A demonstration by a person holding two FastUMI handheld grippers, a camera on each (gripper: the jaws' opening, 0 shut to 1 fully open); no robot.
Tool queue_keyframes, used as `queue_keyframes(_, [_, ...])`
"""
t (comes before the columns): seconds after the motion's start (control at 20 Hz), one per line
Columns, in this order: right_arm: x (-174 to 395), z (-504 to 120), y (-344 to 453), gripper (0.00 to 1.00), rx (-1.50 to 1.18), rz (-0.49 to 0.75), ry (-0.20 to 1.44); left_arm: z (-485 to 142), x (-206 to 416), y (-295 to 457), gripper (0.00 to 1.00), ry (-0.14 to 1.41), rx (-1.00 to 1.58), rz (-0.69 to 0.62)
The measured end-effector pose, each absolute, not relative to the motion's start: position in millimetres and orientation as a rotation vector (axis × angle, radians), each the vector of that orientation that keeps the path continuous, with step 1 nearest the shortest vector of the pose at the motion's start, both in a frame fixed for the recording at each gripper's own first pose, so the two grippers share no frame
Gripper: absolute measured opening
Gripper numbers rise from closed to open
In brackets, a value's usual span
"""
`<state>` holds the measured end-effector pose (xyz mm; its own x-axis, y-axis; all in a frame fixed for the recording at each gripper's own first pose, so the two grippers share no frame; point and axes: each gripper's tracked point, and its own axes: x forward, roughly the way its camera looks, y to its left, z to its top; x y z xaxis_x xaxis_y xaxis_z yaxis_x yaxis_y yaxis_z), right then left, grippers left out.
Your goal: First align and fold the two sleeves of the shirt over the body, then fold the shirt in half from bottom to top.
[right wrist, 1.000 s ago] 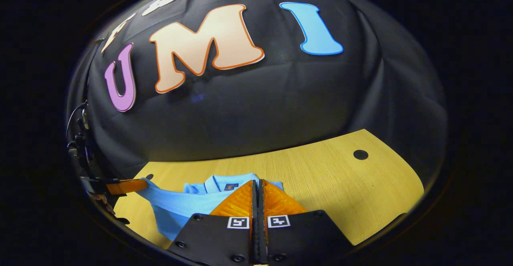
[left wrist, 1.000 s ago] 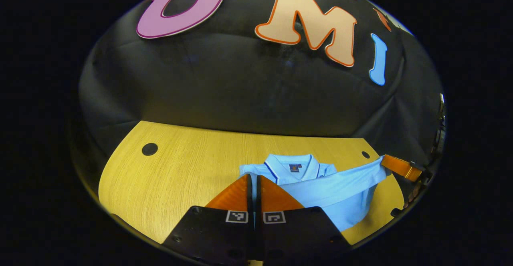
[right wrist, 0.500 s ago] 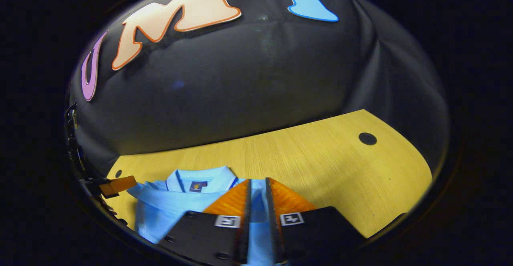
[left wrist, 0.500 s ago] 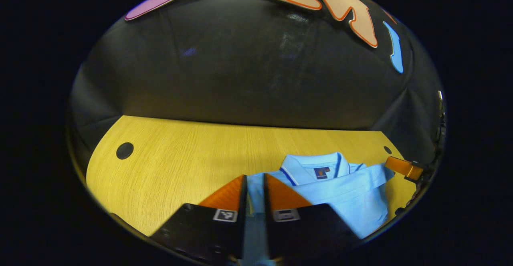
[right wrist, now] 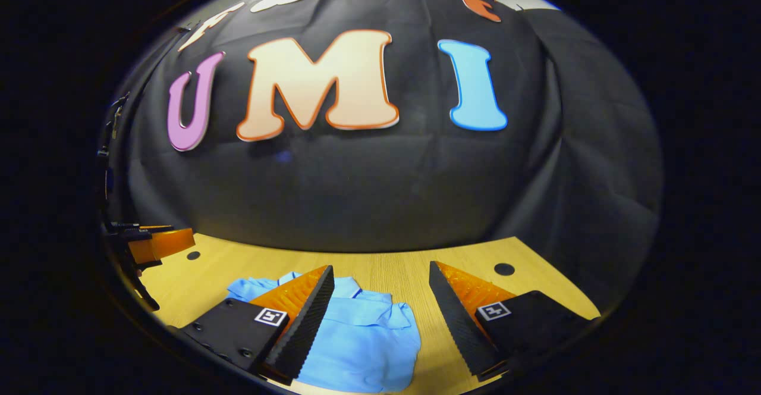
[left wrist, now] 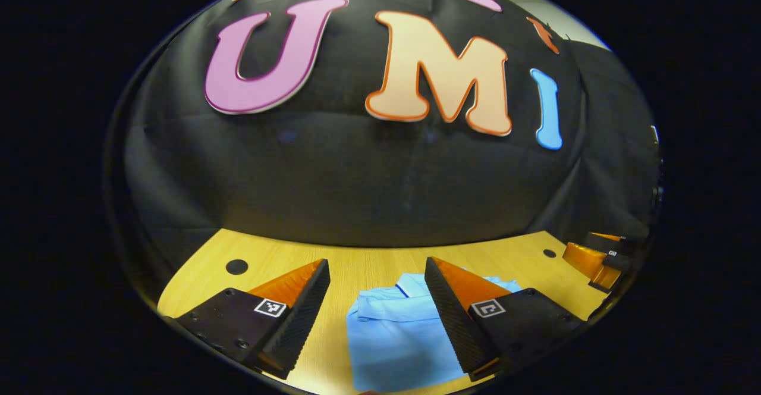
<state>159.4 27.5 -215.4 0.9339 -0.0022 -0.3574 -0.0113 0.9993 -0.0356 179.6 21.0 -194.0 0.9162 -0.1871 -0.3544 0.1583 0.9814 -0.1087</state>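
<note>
A light blue polo shirt (left wrist: 395, 335) is seen lying folded on the wooden table (left wrist: 368, 261), its collar turned toward the booth's black cloth wall. In the left gripper view the shirt is framed between the fingers of the left gripper (left wrist: 376, 267), which are held wide apart and clamped on nothing; the gripper is raised above the cloth. In the right gripper view the same shirt (right wrist: 362, 335) is partly covered by one finger of the right gripper (right wrist: 381, 271), whose fingers are likewise spread wide with nothing gripped between them. The other gripper is caught at the edge of each view, off to the side of the shirt. Round dark holes (left wrist: 236, 266) are set into the tabletop near its far corners, well apart from the shirt.
</note>
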Motion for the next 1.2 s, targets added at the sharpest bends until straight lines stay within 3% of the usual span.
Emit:
queue_keyframes(0.45, [47,-115,34,1.00,-0.073,0.052,0.215,-103,62,19,0.96,0.239,-0.032,-0.160])
queue_keyframes(0.7, [-15,-91,37,0.99,-0.031,0.052,0.182,-78,6,21,0.95,0.193,0.029,-0.162])
queue_keyframes(1.2, [-38,-65,24,0.99,-0.005,0.050,0.162,-60,-22,30,0.95,0.153,0.000,-0.125])
